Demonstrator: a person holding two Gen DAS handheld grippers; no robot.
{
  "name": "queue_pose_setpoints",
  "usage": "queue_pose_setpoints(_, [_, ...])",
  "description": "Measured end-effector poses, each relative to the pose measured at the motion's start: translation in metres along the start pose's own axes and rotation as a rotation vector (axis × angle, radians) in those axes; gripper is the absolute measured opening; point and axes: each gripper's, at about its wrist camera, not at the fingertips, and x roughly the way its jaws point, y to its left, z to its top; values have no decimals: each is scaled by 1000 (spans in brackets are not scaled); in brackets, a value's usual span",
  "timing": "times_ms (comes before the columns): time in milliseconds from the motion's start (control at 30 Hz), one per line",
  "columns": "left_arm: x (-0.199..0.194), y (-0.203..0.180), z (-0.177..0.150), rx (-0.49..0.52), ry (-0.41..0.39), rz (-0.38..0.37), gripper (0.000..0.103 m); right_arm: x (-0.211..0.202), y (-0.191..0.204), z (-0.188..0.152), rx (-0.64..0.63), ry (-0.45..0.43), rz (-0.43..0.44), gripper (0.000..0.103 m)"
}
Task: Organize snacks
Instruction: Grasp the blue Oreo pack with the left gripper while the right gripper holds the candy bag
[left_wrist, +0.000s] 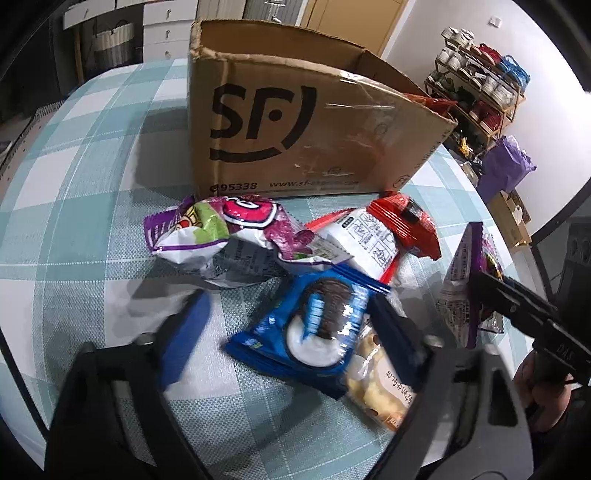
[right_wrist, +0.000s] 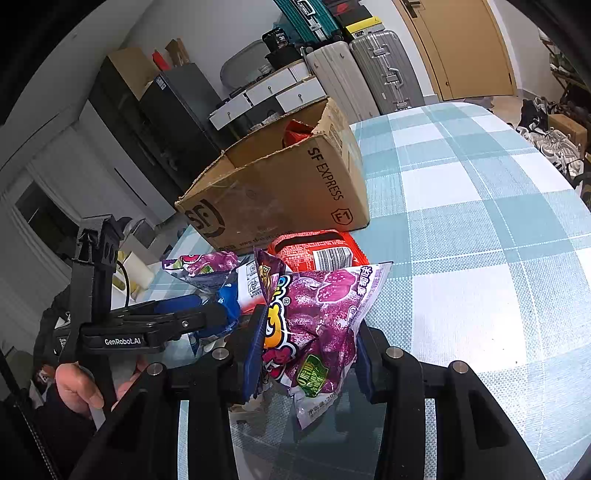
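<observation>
A blue cookie pack (left_wrist: 314, 321) lies on the checked tablecloth between the blue fingers of my left gripper (left_wrist: 288, 328). The right finger touches its edge and the left finger stands apart, so the gripper is open. Under the pack lies a beige biscuit pack (left_wrist: 376, 384). Behind it lie a purple-and-white snack bag (left_wrist: 221, 236) and a red-and-white pack (left_wrist: 376, 236). My right gripper (right_wrist: 306, 354) is shut on a purple candy bag (right_wrist: 317, 321), held upright above the table. The open cardboard box (left_wrist: 295, 129) stands behind the pile with a red bag (right_wrist: 295, 133) inside.
The table (right_wrist: 480, 221) has bare cloth to the right of the box (right_wrist: 280, 195). A shoe rack (left_wrist: 480, 85) and a purple bag (left_wrist: 506, 166) stand beyond the table's edge. Suitcases (right_wrist: 369, 74) and white drawers (right_wrist: 280, 92) line the far wall. A hand (right_wrist: 77, 387) holds the left gripper.
</observation>
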Motion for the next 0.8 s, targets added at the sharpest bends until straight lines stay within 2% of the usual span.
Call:
queue_pose_setpoints(133, [2, -11, -2, 73, -8, 28, 55, 0, 0, 0, 0, -6, -1, 41])
queue_pose_setpoints(167, [2, -13, -2, 88, -11, 25, 44, -1, 0, 0, 0, -8, -1, 41])
queue_pose_setpoints(200, [2, -14, -2, 91, -10, 3, 41, -1, 0, 0, 0, -9, -1, 41])
queue_pose_setpoints(467, [1, -14, -3, 75, -9, 4, 41, -13, 4, -2, -2, -30, -3, 41])
queue_pose_setpoints(800, [-27, -13, -19, 72, -36, 4, 41, -31, 13, -5, -14, -58, 2, 41])
